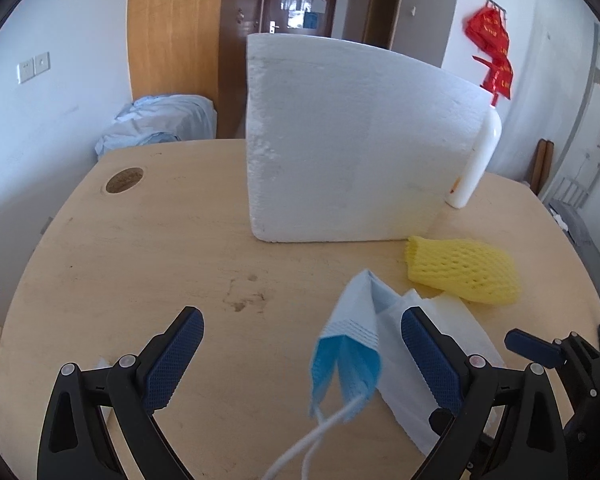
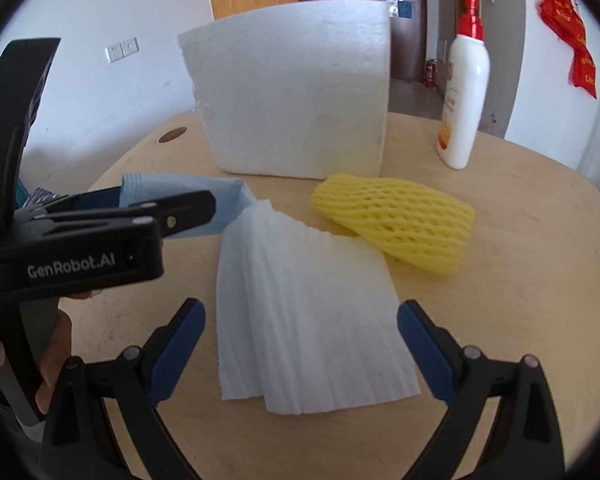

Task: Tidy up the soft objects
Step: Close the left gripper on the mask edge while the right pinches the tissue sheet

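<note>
While both claws, left [image 1: 300,344] and right [image 2: 300,340], gape wide, the wooden bench [image 1: 160,260] bears one pleated mask [image 1: 350,344], one ribbed tissue [image 2: 308,320], one yellow foam net [image 2: 396,224].

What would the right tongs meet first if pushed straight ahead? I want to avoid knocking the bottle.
Probably the white tissue sheet, lying on the table between the open right tongs. Beyond it stand the yellow foam net and the foam block; the bottle is off to the right.
</note>
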A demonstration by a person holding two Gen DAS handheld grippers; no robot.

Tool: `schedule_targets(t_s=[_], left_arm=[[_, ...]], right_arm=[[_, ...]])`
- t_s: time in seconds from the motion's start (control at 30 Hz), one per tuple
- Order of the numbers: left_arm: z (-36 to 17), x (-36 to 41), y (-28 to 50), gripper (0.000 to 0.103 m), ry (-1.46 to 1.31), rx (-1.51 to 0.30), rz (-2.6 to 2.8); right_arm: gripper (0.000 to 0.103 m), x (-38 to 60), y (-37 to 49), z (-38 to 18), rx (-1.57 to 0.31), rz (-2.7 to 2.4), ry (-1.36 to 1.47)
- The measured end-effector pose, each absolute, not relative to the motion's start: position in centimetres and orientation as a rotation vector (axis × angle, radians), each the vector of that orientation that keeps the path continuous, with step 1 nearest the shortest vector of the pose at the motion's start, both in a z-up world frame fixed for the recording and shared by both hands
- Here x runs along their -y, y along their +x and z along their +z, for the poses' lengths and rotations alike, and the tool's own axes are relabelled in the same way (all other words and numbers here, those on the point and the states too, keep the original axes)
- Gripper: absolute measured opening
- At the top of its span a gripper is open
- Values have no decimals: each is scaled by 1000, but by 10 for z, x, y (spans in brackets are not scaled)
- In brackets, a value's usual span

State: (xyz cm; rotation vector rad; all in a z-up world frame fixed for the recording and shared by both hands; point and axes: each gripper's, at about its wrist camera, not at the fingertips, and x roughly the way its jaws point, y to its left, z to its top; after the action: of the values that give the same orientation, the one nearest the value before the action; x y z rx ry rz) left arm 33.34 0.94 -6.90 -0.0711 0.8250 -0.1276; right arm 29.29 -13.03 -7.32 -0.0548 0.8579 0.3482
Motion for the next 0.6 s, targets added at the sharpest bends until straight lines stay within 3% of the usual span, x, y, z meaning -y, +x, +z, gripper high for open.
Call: schedule_targets(t_s=[0.13,0.2,0.33,0.47,0.53,0.6], left_arm=[[-77,-12,341,90,-90,-846,-144],[-83,-13,345,79,-95,-875,-148],[-86,-14,347,69,-104,-885,-152],[-86,-14,348,48,-111,-885,-163],[-88,-15,349,43,-118,-895,-169],[-90,-15,351,29,-118,-905,-172]], right_arm=[[98,126,296,-76,-867,348,-76],[95,126,297,-76,-867,346,-87],[84,126,298,-79,-881,363,-81],[68,126,301,-83,-905,373,-66],[61,129,302,-84,-912,376,-49],[54,128,303,-85,-914,379,-45]])
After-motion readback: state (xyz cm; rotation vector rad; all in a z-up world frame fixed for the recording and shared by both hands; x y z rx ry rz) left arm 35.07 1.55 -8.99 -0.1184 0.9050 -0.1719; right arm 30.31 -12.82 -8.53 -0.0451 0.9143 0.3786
